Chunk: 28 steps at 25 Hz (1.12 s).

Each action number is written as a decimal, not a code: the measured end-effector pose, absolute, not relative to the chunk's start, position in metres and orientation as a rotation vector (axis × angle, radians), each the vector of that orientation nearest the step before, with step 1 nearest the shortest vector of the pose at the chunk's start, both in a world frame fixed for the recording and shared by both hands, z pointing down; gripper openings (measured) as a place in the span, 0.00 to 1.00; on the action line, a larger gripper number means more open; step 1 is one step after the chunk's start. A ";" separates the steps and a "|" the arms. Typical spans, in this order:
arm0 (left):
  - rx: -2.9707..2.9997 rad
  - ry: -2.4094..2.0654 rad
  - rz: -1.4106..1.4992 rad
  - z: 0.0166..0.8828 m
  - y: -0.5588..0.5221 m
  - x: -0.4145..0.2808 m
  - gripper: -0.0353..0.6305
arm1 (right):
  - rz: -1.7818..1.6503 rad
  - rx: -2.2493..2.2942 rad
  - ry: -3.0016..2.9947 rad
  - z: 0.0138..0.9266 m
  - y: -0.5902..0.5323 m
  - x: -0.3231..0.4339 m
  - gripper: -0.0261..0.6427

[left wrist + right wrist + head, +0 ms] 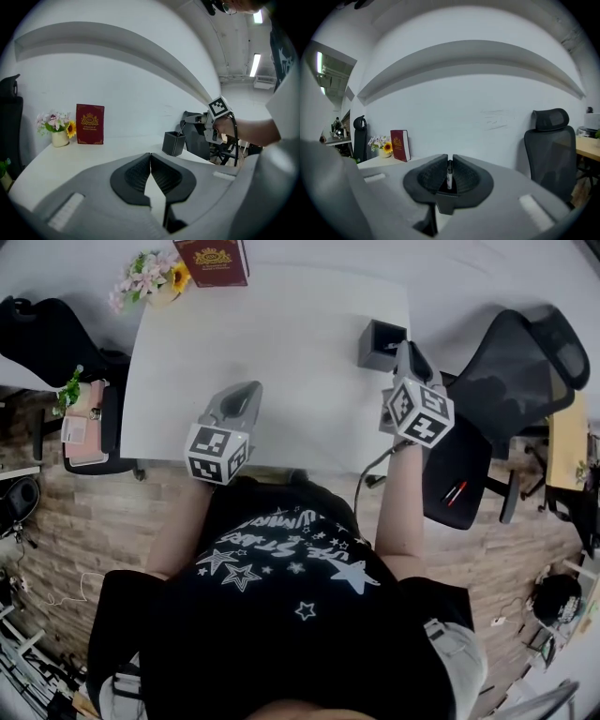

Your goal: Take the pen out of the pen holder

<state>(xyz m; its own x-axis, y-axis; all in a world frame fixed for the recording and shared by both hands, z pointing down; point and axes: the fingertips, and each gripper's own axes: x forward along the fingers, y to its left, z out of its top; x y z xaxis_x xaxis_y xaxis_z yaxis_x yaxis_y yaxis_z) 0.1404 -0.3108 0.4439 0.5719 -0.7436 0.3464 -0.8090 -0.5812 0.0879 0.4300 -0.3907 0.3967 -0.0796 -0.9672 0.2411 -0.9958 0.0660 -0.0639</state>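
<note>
In the head view, flowers (150,277) stand left of a book (212,261) at the table's (281,352) upper-left edge, a pen holder (380,343) sits at its right edge beside the right gripper (405,351) with a pen (449,178) between its jaws, the left gripper (246,392) is over the lower edge, and a chair (525,371) is at far right.

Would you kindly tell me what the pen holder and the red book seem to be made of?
The pen holder looks like matte black faux leather over a stiff box: dull sheen, crisp square edges. The red book seems hardbound, its matte burgundy cover leather-look or cloth, with a gold stamped crest.
</note>
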 end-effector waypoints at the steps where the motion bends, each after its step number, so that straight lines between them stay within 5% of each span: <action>1: 2.575 -1.284 0.394 0.443 -0.310 0.135 0.07 | 0.300 2.052 -2.187 0.389 -0.387 0.427 0.09; 28: 2.825 -0.602 0.421 0.457 -0.266 -0.003 0.07 | 0.280 2.463 -1.769 0.357 -0.194 0.247 0.09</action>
<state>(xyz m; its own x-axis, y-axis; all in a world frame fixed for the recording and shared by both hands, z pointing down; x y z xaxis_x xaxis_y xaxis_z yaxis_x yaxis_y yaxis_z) -0.0030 -0.2656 0.4573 0.8749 -0.3624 0.3213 -0.4261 -0.8913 0.1550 0.2474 -0.1944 0.3569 0.3101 -0.9286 0.2040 -0.9462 -0.3223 -0.0287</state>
